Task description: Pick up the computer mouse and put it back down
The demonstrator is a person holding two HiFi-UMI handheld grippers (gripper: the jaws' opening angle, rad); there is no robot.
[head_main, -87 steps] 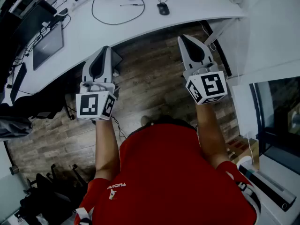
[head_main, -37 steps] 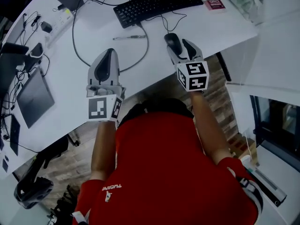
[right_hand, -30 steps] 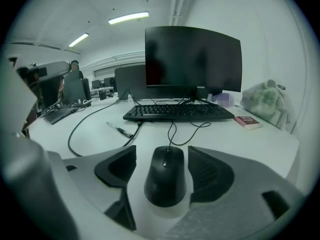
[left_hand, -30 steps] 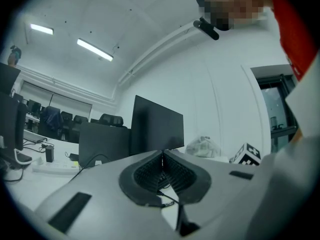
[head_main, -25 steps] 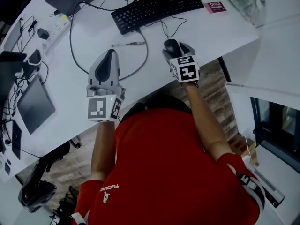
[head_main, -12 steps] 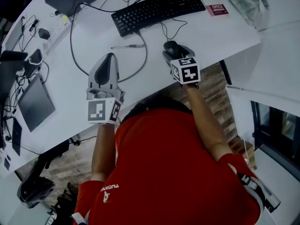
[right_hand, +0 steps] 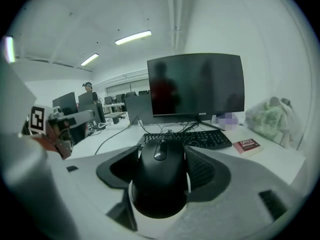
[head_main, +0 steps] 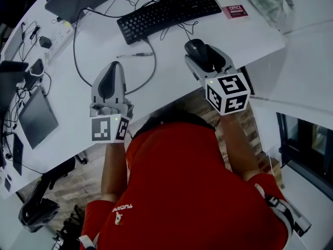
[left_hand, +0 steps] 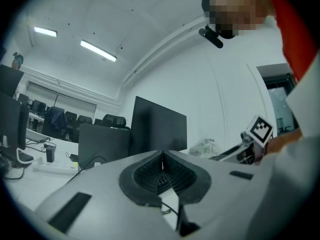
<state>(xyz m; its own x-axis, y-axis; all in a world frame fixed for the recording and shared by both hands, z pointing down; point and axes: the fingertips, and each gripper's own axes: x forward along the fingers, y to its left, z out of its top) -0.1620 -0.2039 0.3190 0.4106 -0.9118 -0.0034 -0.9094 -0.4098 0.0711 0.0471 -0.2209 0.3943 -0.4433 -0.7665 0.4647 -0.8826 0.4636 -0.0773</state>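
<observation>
Office tabletop [head_main: 244, 33] scene: the right tongs [head_main: 204, 53], at upper right of the head view, clamp the computer mouse [head_main: 196, 48] by its flanks and appear to hold it clear of the surface, near the keyboard [head_main: 166, 9]. The pick-up looks done. The next move calls for a level descent, parting the tongs only once the mouse rests. The left tongs [head_main: 115, 65] hover pressed together, empty. The mouse is black, smooth and domed, with a scroll wheel.

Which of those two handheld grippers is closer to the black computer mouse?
Right. The right gripper holds the black plastic computer mouse between its fingers; the left gripper hovers well off to its left, shut and empty.
</observation>
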